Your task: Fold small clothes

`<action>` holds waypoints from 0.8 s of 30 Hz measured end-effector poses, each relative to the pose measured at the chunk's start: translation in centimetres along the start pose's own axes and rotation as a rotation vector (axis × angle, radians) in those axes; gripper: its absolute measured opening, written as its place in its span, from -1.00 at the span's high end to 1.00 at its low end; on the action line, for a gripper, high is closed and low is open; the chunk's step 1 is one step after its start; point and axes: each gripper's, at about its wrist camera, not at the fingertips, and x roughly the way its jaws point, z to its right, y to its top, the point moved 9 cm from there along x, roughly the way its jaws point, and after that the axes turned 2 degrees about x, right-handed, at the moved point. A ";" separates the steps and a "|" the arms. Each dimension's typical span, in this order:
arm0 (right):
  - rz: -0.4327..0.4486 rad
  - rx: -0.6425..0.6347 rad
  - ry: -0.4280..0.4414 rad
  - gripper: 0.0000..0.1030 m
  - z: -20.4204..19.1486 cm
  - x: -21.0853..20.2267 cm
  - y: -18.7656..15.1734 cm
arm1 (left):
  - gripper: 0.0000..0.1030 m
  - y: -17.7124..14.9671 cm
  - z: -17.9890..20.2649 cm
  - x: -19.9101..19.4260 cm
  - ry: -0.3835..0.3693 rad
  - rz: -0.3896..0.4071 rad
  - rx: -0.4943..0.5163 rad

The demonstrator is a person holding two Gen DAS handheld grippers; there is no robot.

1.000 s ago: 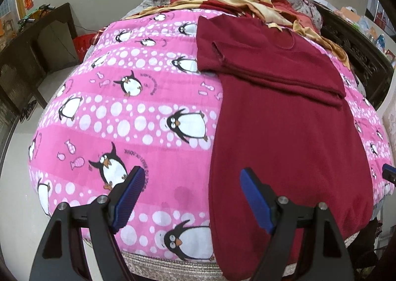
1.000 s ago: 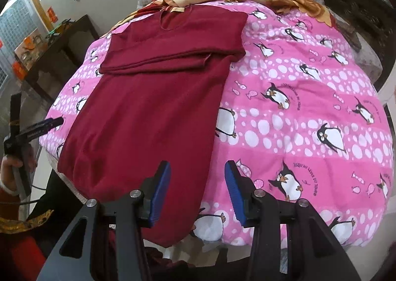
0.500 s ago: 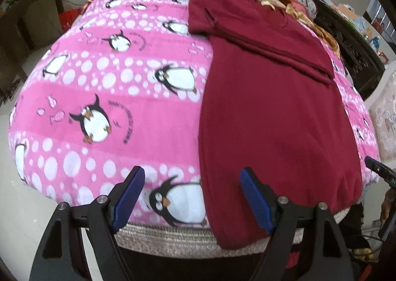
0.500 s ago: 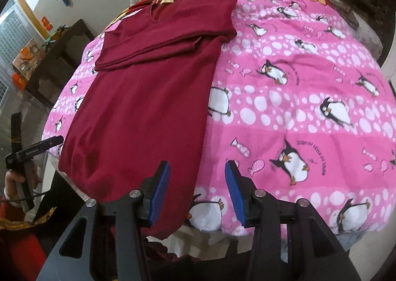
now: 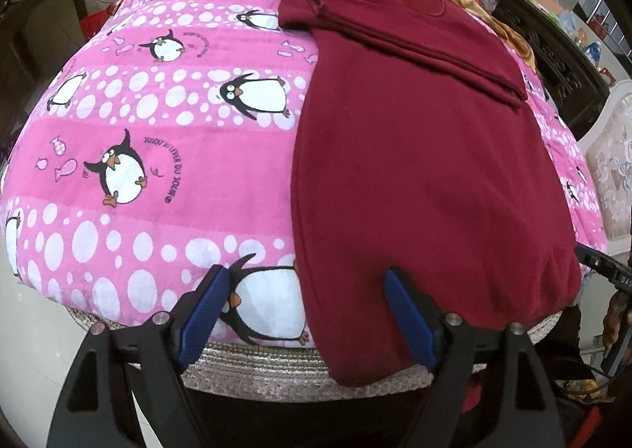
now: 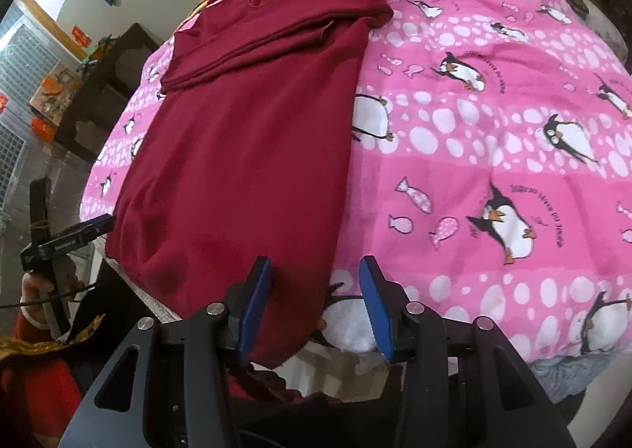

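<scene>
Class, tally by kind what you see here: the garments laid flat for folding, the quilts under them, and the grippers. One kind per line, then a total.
Maroon garment: 1
Pink penguin quilt: 1
Grippers: 2, the left gripper and the right gripper, both open
Total: 4

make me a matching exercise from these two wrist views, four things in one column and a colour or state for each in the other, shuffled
Things:
1. dark red top
2. quilt
3. left gripper
4. sleeves

Colours or states:
A. pink, with penguins and white dots
B. open, at the near hem corner
C. folded across the chest
D. flat, hem hanging over the bed's near edge

Pairs: 1-D, 2-A, 3-B, 4-C
</scene>
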 end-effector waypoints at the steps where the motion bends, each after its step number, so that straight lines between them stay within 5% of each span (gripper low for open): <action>1: 0.004 0.002 0.011 -0.11 -0.1 0.1 0.1 | -0.64 0.0 0.0 0.1 0.000 -0.001 -0.001; 7: 0.053 -0.130 -0.048 0.58 -1.9 -0.1 0.4 | -0.66 0.1 0.1 0.1 0.012 -0.006 0.003; 13: 0.078 -0.169 -0.148 0.59 -0.1 -1.8 1.1 | -0.66 -0.2 0.3 -0.3 -0.030 -0.022 -0.022; 19: 0.054 -0.103 -0.070 0.53 0.2 -0.4 0.6 | -0.66 -0.4 0.8 -0.3 -0.038 -0.040 -0.014; 24: 0.022 0.067 0.068 0.20 1.8 -0.3 0.2 | -0.64 -0.3 1.3 0.1 -0.024 -0.046 0.005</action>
